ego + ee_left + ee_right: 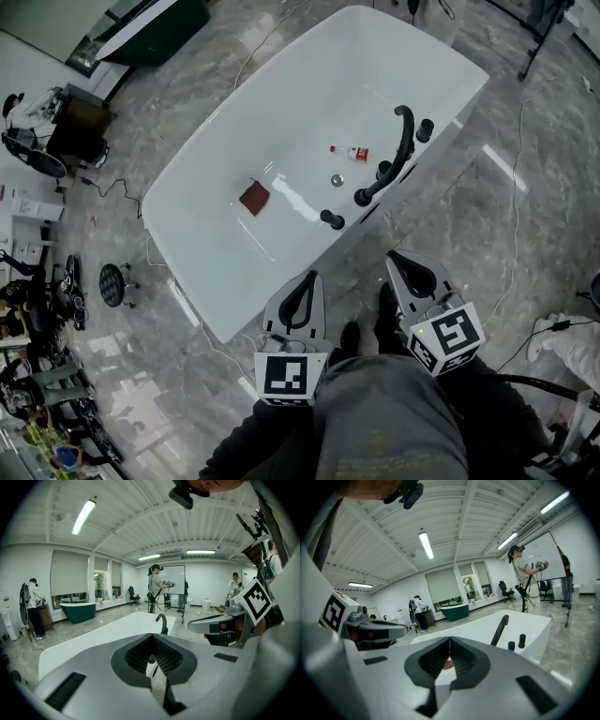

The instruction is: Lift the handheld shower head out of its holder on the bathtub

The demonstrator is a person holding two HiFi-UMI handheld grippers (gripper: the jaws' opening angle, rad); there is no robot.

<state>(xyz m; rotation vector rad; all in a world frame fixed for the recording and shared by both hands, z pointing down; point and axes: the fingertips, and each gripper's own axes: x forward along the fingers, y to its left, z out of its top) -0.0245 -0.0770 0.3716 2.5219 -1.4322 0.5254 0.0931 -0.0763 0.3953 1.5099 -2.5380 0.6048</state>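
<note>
A white bathtub [216, 281] stands ahead of me on a grey marble floor. Black fittings line its right rim: a long curved black piece [401, 141] [501, 626] [162, 620] and short black knobs [425, 129] [521, 640]. I cannot tell which part is the shower head. My left gripper [306, 279] [153, 635] and right gripper [401, 261] [450, 637] are held side by side short of the tub's near end. Both are shut with nothing between the jaws. The right one is nearer the fittings but apart from them.
In the tub lie a red-brown square [254, 198], a small red-capped bottle [354, 152] and the drain [337, 179]. Cables trail across the floor [514, 216]. A round stool [112, 283] and clutter sit at the left. A green tub [77, 610] and several people stand farther off.
</note>
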